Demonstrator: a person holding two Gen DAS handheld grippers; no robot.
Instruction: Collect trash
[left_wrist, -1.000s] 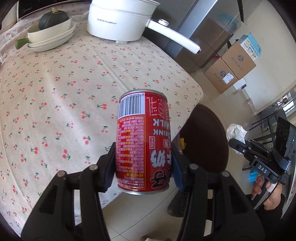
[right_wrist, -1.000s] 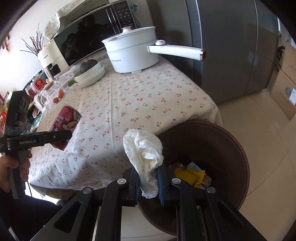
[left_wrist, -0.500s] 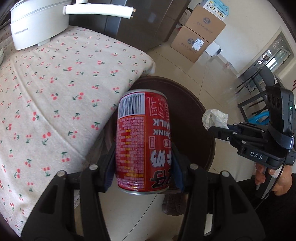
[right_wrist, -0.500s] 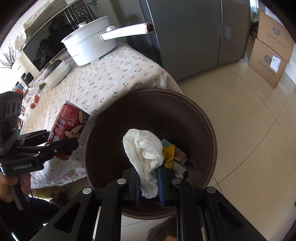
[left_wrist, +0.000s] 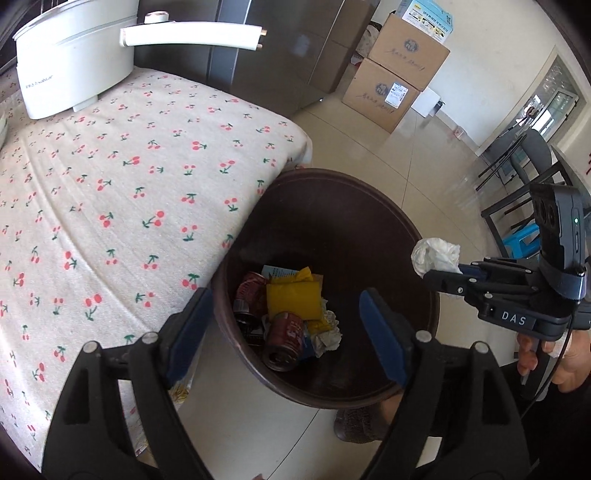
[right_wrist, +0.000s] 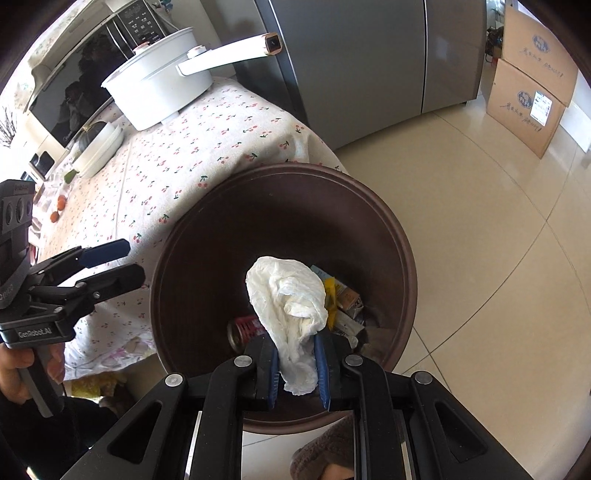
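The left gripper (left_wrist: 284, 332) hangs over the brown bin (left_wrist: 369, 206), fingers spread wide with nothing between them. A red can (left_wrist: 282, 345) lies in the bin beside a yellow packet (left_wrist: 293, 301). The right gripper (right_wrist: 297, 363), marked "DAS" on its side, pinches a crumpled white tissue (right_wrist: 291, 306) above the bin. The left one reads "GenRobot.AI".

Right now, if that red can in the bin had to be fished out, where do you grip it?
Hedged: the red can lies on its side, open end toward the near rim of the bin. Come straight down and close across its round body mid-length; the yellow packet crowds its far end.
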